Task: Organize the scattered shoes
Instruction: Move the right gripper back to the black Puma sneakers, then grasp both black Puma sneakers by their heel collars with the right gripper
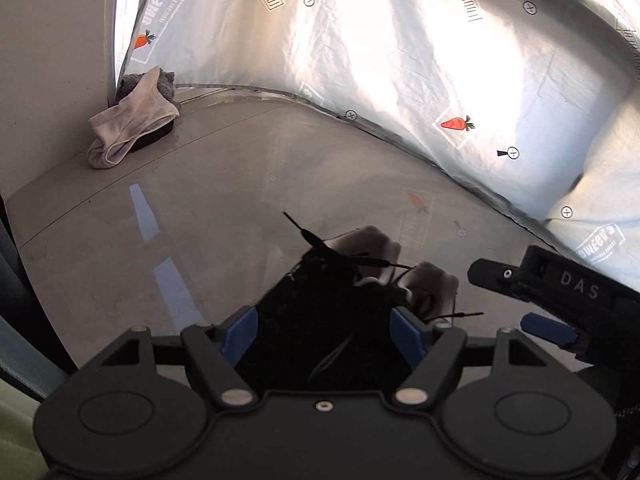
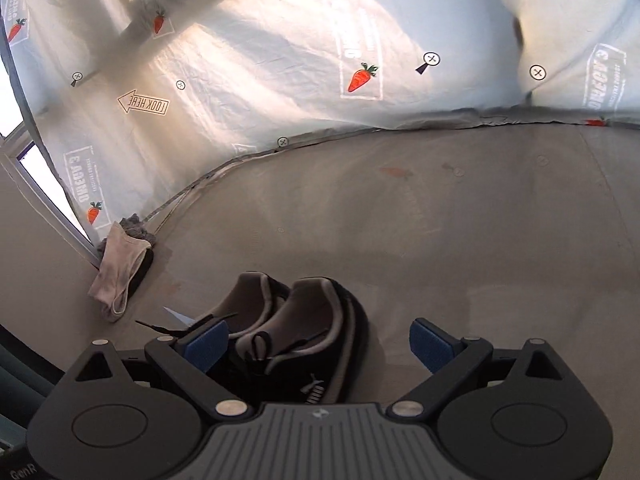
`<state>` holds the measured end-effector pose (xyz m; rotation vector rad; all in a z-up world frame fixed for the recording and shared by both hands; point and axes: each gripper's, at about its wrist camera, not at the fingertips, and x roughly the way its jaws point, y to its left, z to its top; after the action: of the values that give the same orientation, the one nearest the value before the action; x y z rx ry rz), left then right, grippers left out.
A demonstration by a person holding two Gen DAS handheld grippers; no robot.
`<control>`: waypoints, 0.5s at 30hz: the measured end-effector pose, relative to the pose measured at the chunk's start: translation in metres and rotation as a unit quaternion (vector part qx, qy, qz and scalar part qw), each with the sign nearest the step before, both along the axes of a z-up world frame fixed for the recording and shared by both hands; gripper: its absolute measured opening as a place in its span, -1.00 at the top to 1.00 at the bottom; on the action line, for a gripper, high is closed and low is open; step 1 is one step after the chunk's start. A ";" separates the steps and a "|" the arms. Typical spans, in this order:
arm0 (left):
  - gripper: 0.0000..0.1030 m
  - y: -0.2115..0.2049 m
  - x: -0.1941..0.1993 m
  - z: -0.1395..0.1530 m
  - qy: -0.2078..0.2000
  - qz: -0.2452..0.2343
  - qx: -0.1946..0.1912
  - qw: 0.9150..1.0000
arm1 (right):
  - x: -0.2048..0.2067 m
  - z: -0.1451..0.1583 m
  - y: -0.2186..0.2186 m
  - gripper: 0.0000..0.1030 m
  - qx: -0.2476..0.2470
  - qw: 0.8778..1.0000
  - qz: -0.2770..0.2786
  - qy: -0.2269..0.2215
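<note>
Black shoes [image 2: 296,332], a pair with grey lining, sit side by side on the beige floor [image 2: 460,248], toes pointing away from us. Through the left wrist view we see the left gripper [image 1: 320,332] with its jaws set around the nearer black shoe [image 1: 320,344], blue pads [image 1: 240,332] at both sides of it; we cannot tell if they pinch it. White toe caps [image 1: 372,244] and loose laces [image 1: 376,262] show beyond. The right gripper [image 2: 320,344] hangs above the pair's right side with its jaws wide apart, holding nothing. A pale cloth [image 1: 128,128] lies over a dark object in the far left corner, well apart from the shoes. A silvery printed sheet [image 2: 280,80] with carrot marks lines the back.
</note>
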<state>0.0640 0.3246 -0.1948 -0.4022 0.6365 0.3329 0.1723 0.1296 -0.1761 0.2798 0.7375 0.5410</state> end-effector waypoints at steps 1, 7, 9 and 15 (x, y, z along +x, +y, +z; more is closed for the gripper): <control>-0.44 0.007 0.002 -0.001 0.001 0.004 -0.001 1.000 | 0.004 0.003 0.015 -0.87 -0.011 1.000 -0.002 -0.004; -0.45 0.049 0.017 -0.008 0.006 0.026 -0.010 1.000 | 0.042 -0.015 0.065 -0.70 -0.051 0.996 -0.028 0.065; -0.44 0.063 0.022 -0.011 0.008 0.034 -0.013 0.999 | 0.055 -0.027 0.070 -0.64 -0.041 0.993 -0.039 0.104; -0.45 0.084 0.022 -0.019 0.012 0.047 -0.025 0.999 | 0.077 -0.048 0.093 -0.50 -0.060 0.986 -0.054 0.145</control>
<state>0.0862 0.4085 -0.2136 -0.4774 0.6516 0.4127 0.2489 0.2224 -0.2237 0.2873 1.0269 0.3547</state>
